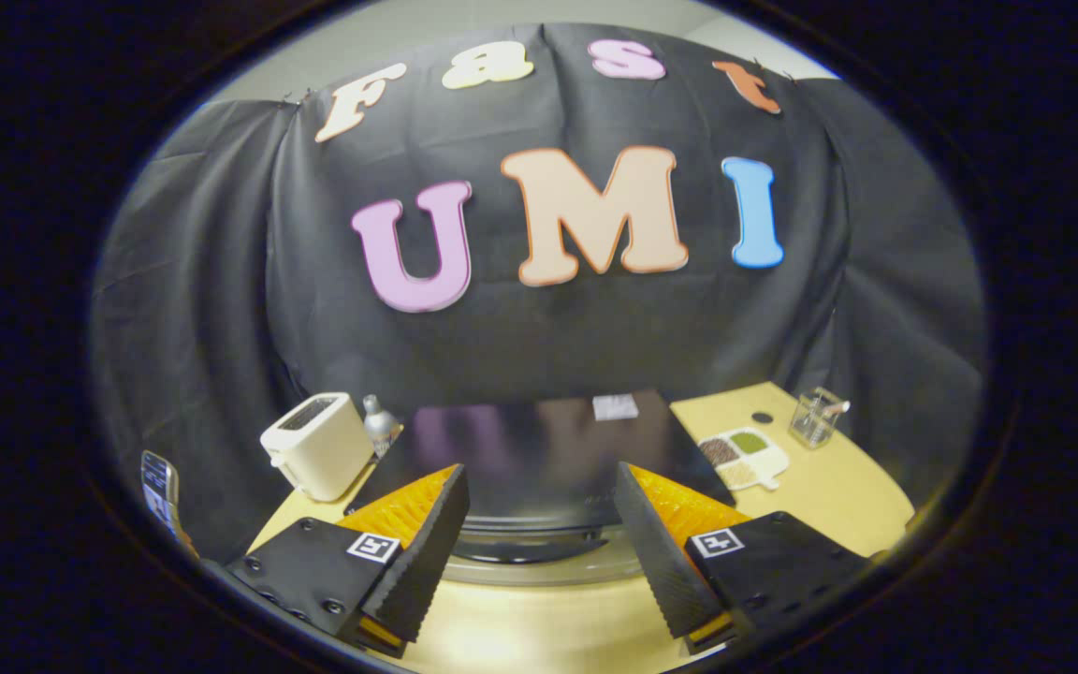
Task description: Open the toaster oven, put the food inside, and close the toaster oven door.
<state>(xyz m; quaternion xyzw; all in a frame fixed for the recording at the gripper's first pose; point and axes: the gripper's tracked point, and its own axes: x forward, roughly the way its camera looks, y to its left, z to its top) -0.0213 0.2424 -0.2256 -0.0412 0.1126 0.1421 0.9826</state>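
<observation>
Overhead, the gripper [539, 524] was observed above the near part of a pale wooden desk [838, 505], with its two fingers [427, 543] spread wide apart and nothing held between them. The toaster oven [539, 449] was found directly ahead of the fingers, seen from above: its dark, glossy top panel was noted in the gap between them, and a curved metallic rim of its front was seen just beyond the fingertips. A small pale label [616, 406] was recorded on the far part of the oven's top. Whether the oven door was open or closed could not be determined from this angle.

A cream-coloured slot toaster [317, 446] was located at the desk's left edge, just beside the oven, with a small grey bottle-like item [378, 419] standing between it and the booth wall. To the right of the oven, a white divided dish [745, 457] was recorded, its compartments filled with dark, green and pale contents. A clear glass container [816, 417] was noted near the desk's far right corner, and a small dark round spot [762, 417] was seen on the desk surface between the dish and the glass. A handheld device with a lit screen [159, 489] was seen off the desk's left edge.
</observation>
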